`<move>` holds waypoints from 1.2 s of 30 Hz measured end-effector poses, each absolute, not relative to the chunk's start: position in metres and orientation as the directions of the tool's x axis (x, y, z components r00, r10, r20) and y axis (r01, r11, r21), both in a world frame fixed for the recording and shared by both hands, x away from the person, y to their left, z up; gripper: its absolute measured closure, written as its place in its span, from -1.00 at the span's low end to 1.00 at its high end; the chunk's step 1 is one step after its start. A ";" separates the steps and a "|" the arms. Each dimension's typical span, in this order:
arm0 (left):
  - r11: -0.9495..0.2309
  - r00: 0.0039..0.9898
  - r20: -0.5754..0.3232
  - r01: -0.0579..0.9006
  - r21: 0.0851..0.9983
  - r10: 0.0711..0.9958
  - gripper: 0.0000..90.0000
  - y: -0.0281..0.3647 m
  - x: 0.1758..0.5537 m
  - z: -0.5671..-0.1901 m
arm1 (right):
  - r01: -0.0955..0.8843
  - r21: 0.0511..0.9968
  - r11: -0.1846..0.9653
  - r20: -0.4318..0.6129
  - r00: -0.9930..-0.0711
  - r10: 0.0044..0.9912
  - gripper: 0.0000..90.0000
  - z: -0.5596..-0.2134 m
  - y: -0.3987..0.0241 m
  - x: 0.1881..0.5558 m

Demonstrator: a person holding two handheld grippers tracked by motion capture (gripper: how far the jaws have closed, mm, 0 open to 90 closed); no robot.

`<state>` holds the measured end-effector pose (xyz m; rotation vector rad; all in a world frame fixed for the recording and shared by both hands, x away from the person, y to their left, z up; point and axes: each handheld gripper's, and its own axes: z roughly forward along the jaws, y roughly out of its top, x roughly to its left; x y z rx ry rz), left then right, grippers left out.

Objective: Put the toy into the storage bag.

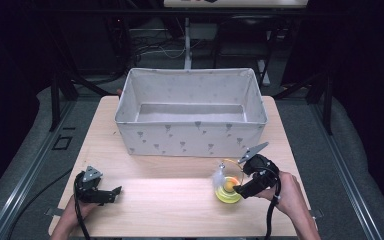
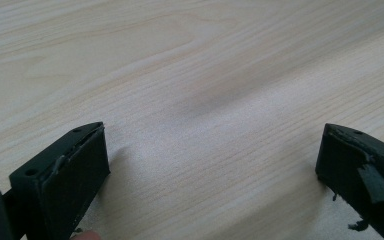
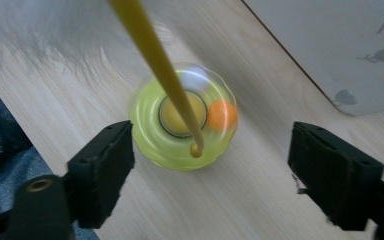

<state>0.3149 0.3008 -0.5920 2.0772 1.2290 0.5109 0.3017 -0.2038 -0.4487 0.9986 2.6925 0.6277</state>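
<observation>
A round yellow-green toy (image 1: 227, 189) lies on the wooden table (image 1: 180, 215) at the front right. In the right gripper view the toy (image 3: 182, 117) holds an orange ball (image 3: 221, 115) and a white ball (image 3: 195, 77) in its ring. A yellow wand (image 3: 155, 55) rises from its centre, and a white feather (image 1: 219, 175) hangs at the wand's end. My right gripper (image 3: 212, 131) hovers just above the toy, jaws wide apart and touching nothing. My left gripper (image 2: 212, 145) rests open over bare wood at the front left (image 1: 116, 192).
A large grey fabric box (image 1: 190, 135) with a small printed pattern stands open at the back of the table, its inside bare. Its front wall is close behind the toy. A trouser leg (image 3: 0, 145) shows past the table's front edge.
</observation>
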 end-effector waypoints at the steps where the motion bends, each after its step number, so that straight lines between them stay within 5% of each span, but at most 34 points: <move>1: -0.339 0.482 0.000 0.617 0.710 0.876 -0.99 0.301 0.315 -0.592 | 0.567 0.460 0.683 -0.052 -0.750 0.659 -0.49 -0.447 -0.204 0.301; 11: -0.339 0.482 0.000 0.618 0.709 0.876 -0.99 0.301 0.315 -0.592 | 0.529 0.456 0.716 -0.087 -0.774 0.627 0.44 -0.436 -0.199 0.298; 19: -0.339 0.482 -0.001 0.618 0.710 0.876 -0.99 0.301 0.315 -0.592 | 0.534 0.429 0.728 -0.082 -0.780 0.620 0.77 -0.435 -0.197 0.301; 36: -0.339 0.482 0.000 0.618 0.709 0.876 -0.99 0.301 0.315 -0.592 | 0.525 0.405 0.749 -0.068 -0.799 0.597 0.96 -0.434 -0.188 0.314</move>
